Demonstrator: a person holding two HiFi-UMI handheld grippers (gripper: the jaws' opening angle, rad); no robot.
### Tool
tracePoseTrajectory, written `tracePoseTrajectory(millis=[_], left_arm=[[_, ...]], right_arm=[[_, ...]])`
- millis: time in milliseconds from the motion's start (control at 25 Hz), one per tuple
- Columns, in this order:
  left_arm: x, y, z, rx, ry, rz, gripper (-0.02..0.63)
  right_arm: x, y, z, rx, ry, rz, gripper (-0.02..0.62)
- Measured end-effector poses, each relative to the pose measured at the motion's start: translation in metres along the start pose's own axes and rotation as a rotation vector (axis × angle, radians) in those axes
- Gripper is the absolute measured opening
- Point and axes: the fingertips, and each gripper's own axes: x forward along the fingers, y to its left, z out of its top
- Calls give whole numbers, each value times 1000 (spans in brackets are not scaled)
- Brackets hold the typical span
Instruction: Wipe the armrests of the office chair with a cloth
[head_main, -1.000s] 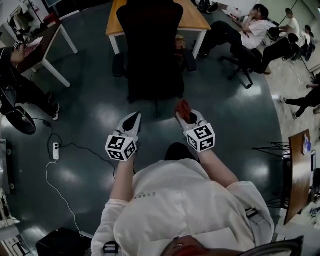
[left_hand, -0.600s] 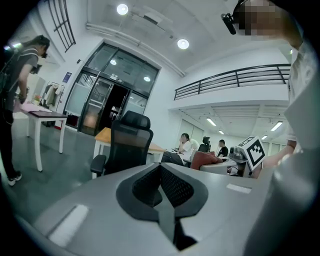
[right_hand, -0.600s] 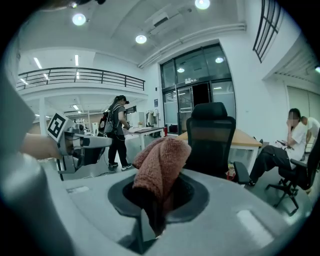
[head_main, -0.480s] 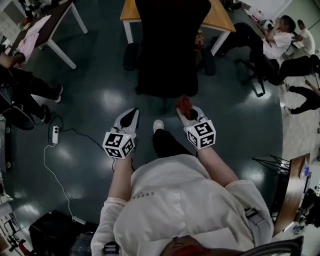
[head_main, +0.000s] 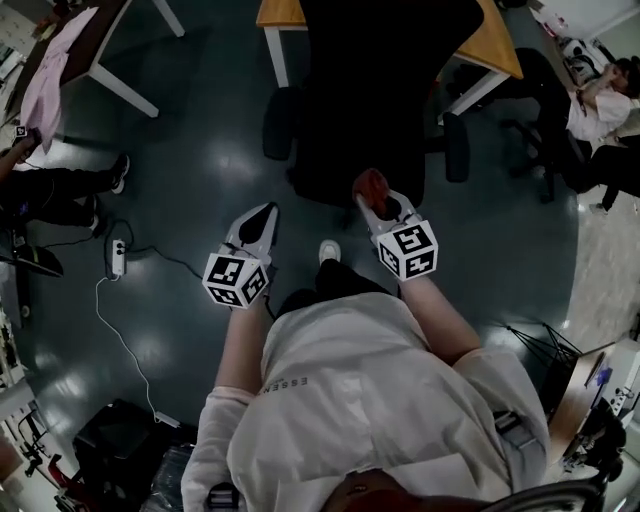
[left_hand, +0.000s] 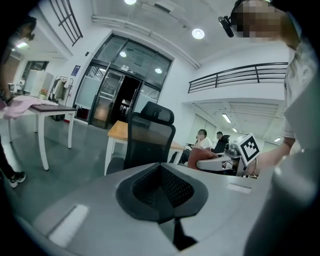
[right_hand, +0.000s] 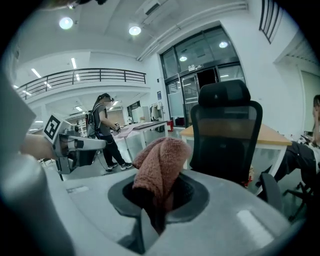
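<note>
A reddish-brown cloth (right_hand: 159, 167) is pinched between the jaws of the right hand-held gripper (head_main: 378, 203). The cloth is bunched into a folded roll. Its long axis runs along the jaws, and its rounded end points out past the tips towards 12 o'clock, at the black office chair (head_main: 360, 100). In the head view the cloth is seen just short of the chair's near edge, not touching either armrest.

The left hand-held gripper (head_main: 262, 222) is held at about 9 o'clock from the right one. Its jaws are pressed together with nothing between them, and they also point towards 12 o'clock.

Both armrests are shown only in the head view: the left armrest (head_main: 282, 122) at about 10 o'clock from the cloth and the right armrest (head_main: 457, 146) at about 2 o'clock. The chair's headrest and mesh back, turned towards the person, are shown in the two gripper views, with an orange worktop (head_main: 492, 48) beyond. The cloth's looped weave is made out only in the right gripper view.
</note>
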Motion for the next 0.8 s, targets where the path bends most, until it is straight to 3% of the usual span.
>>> tracePoseTrajectory(millis=[360, 800], left_arm=[[58, 85, 12, -55, 45, 45, 17], [152, 195, 23, -72, 184, -145, 17]], right_arm=[[105, -41, 38, -17, 53, 5, 54], [252, -74, 56, 60, 134, -119, 54]])
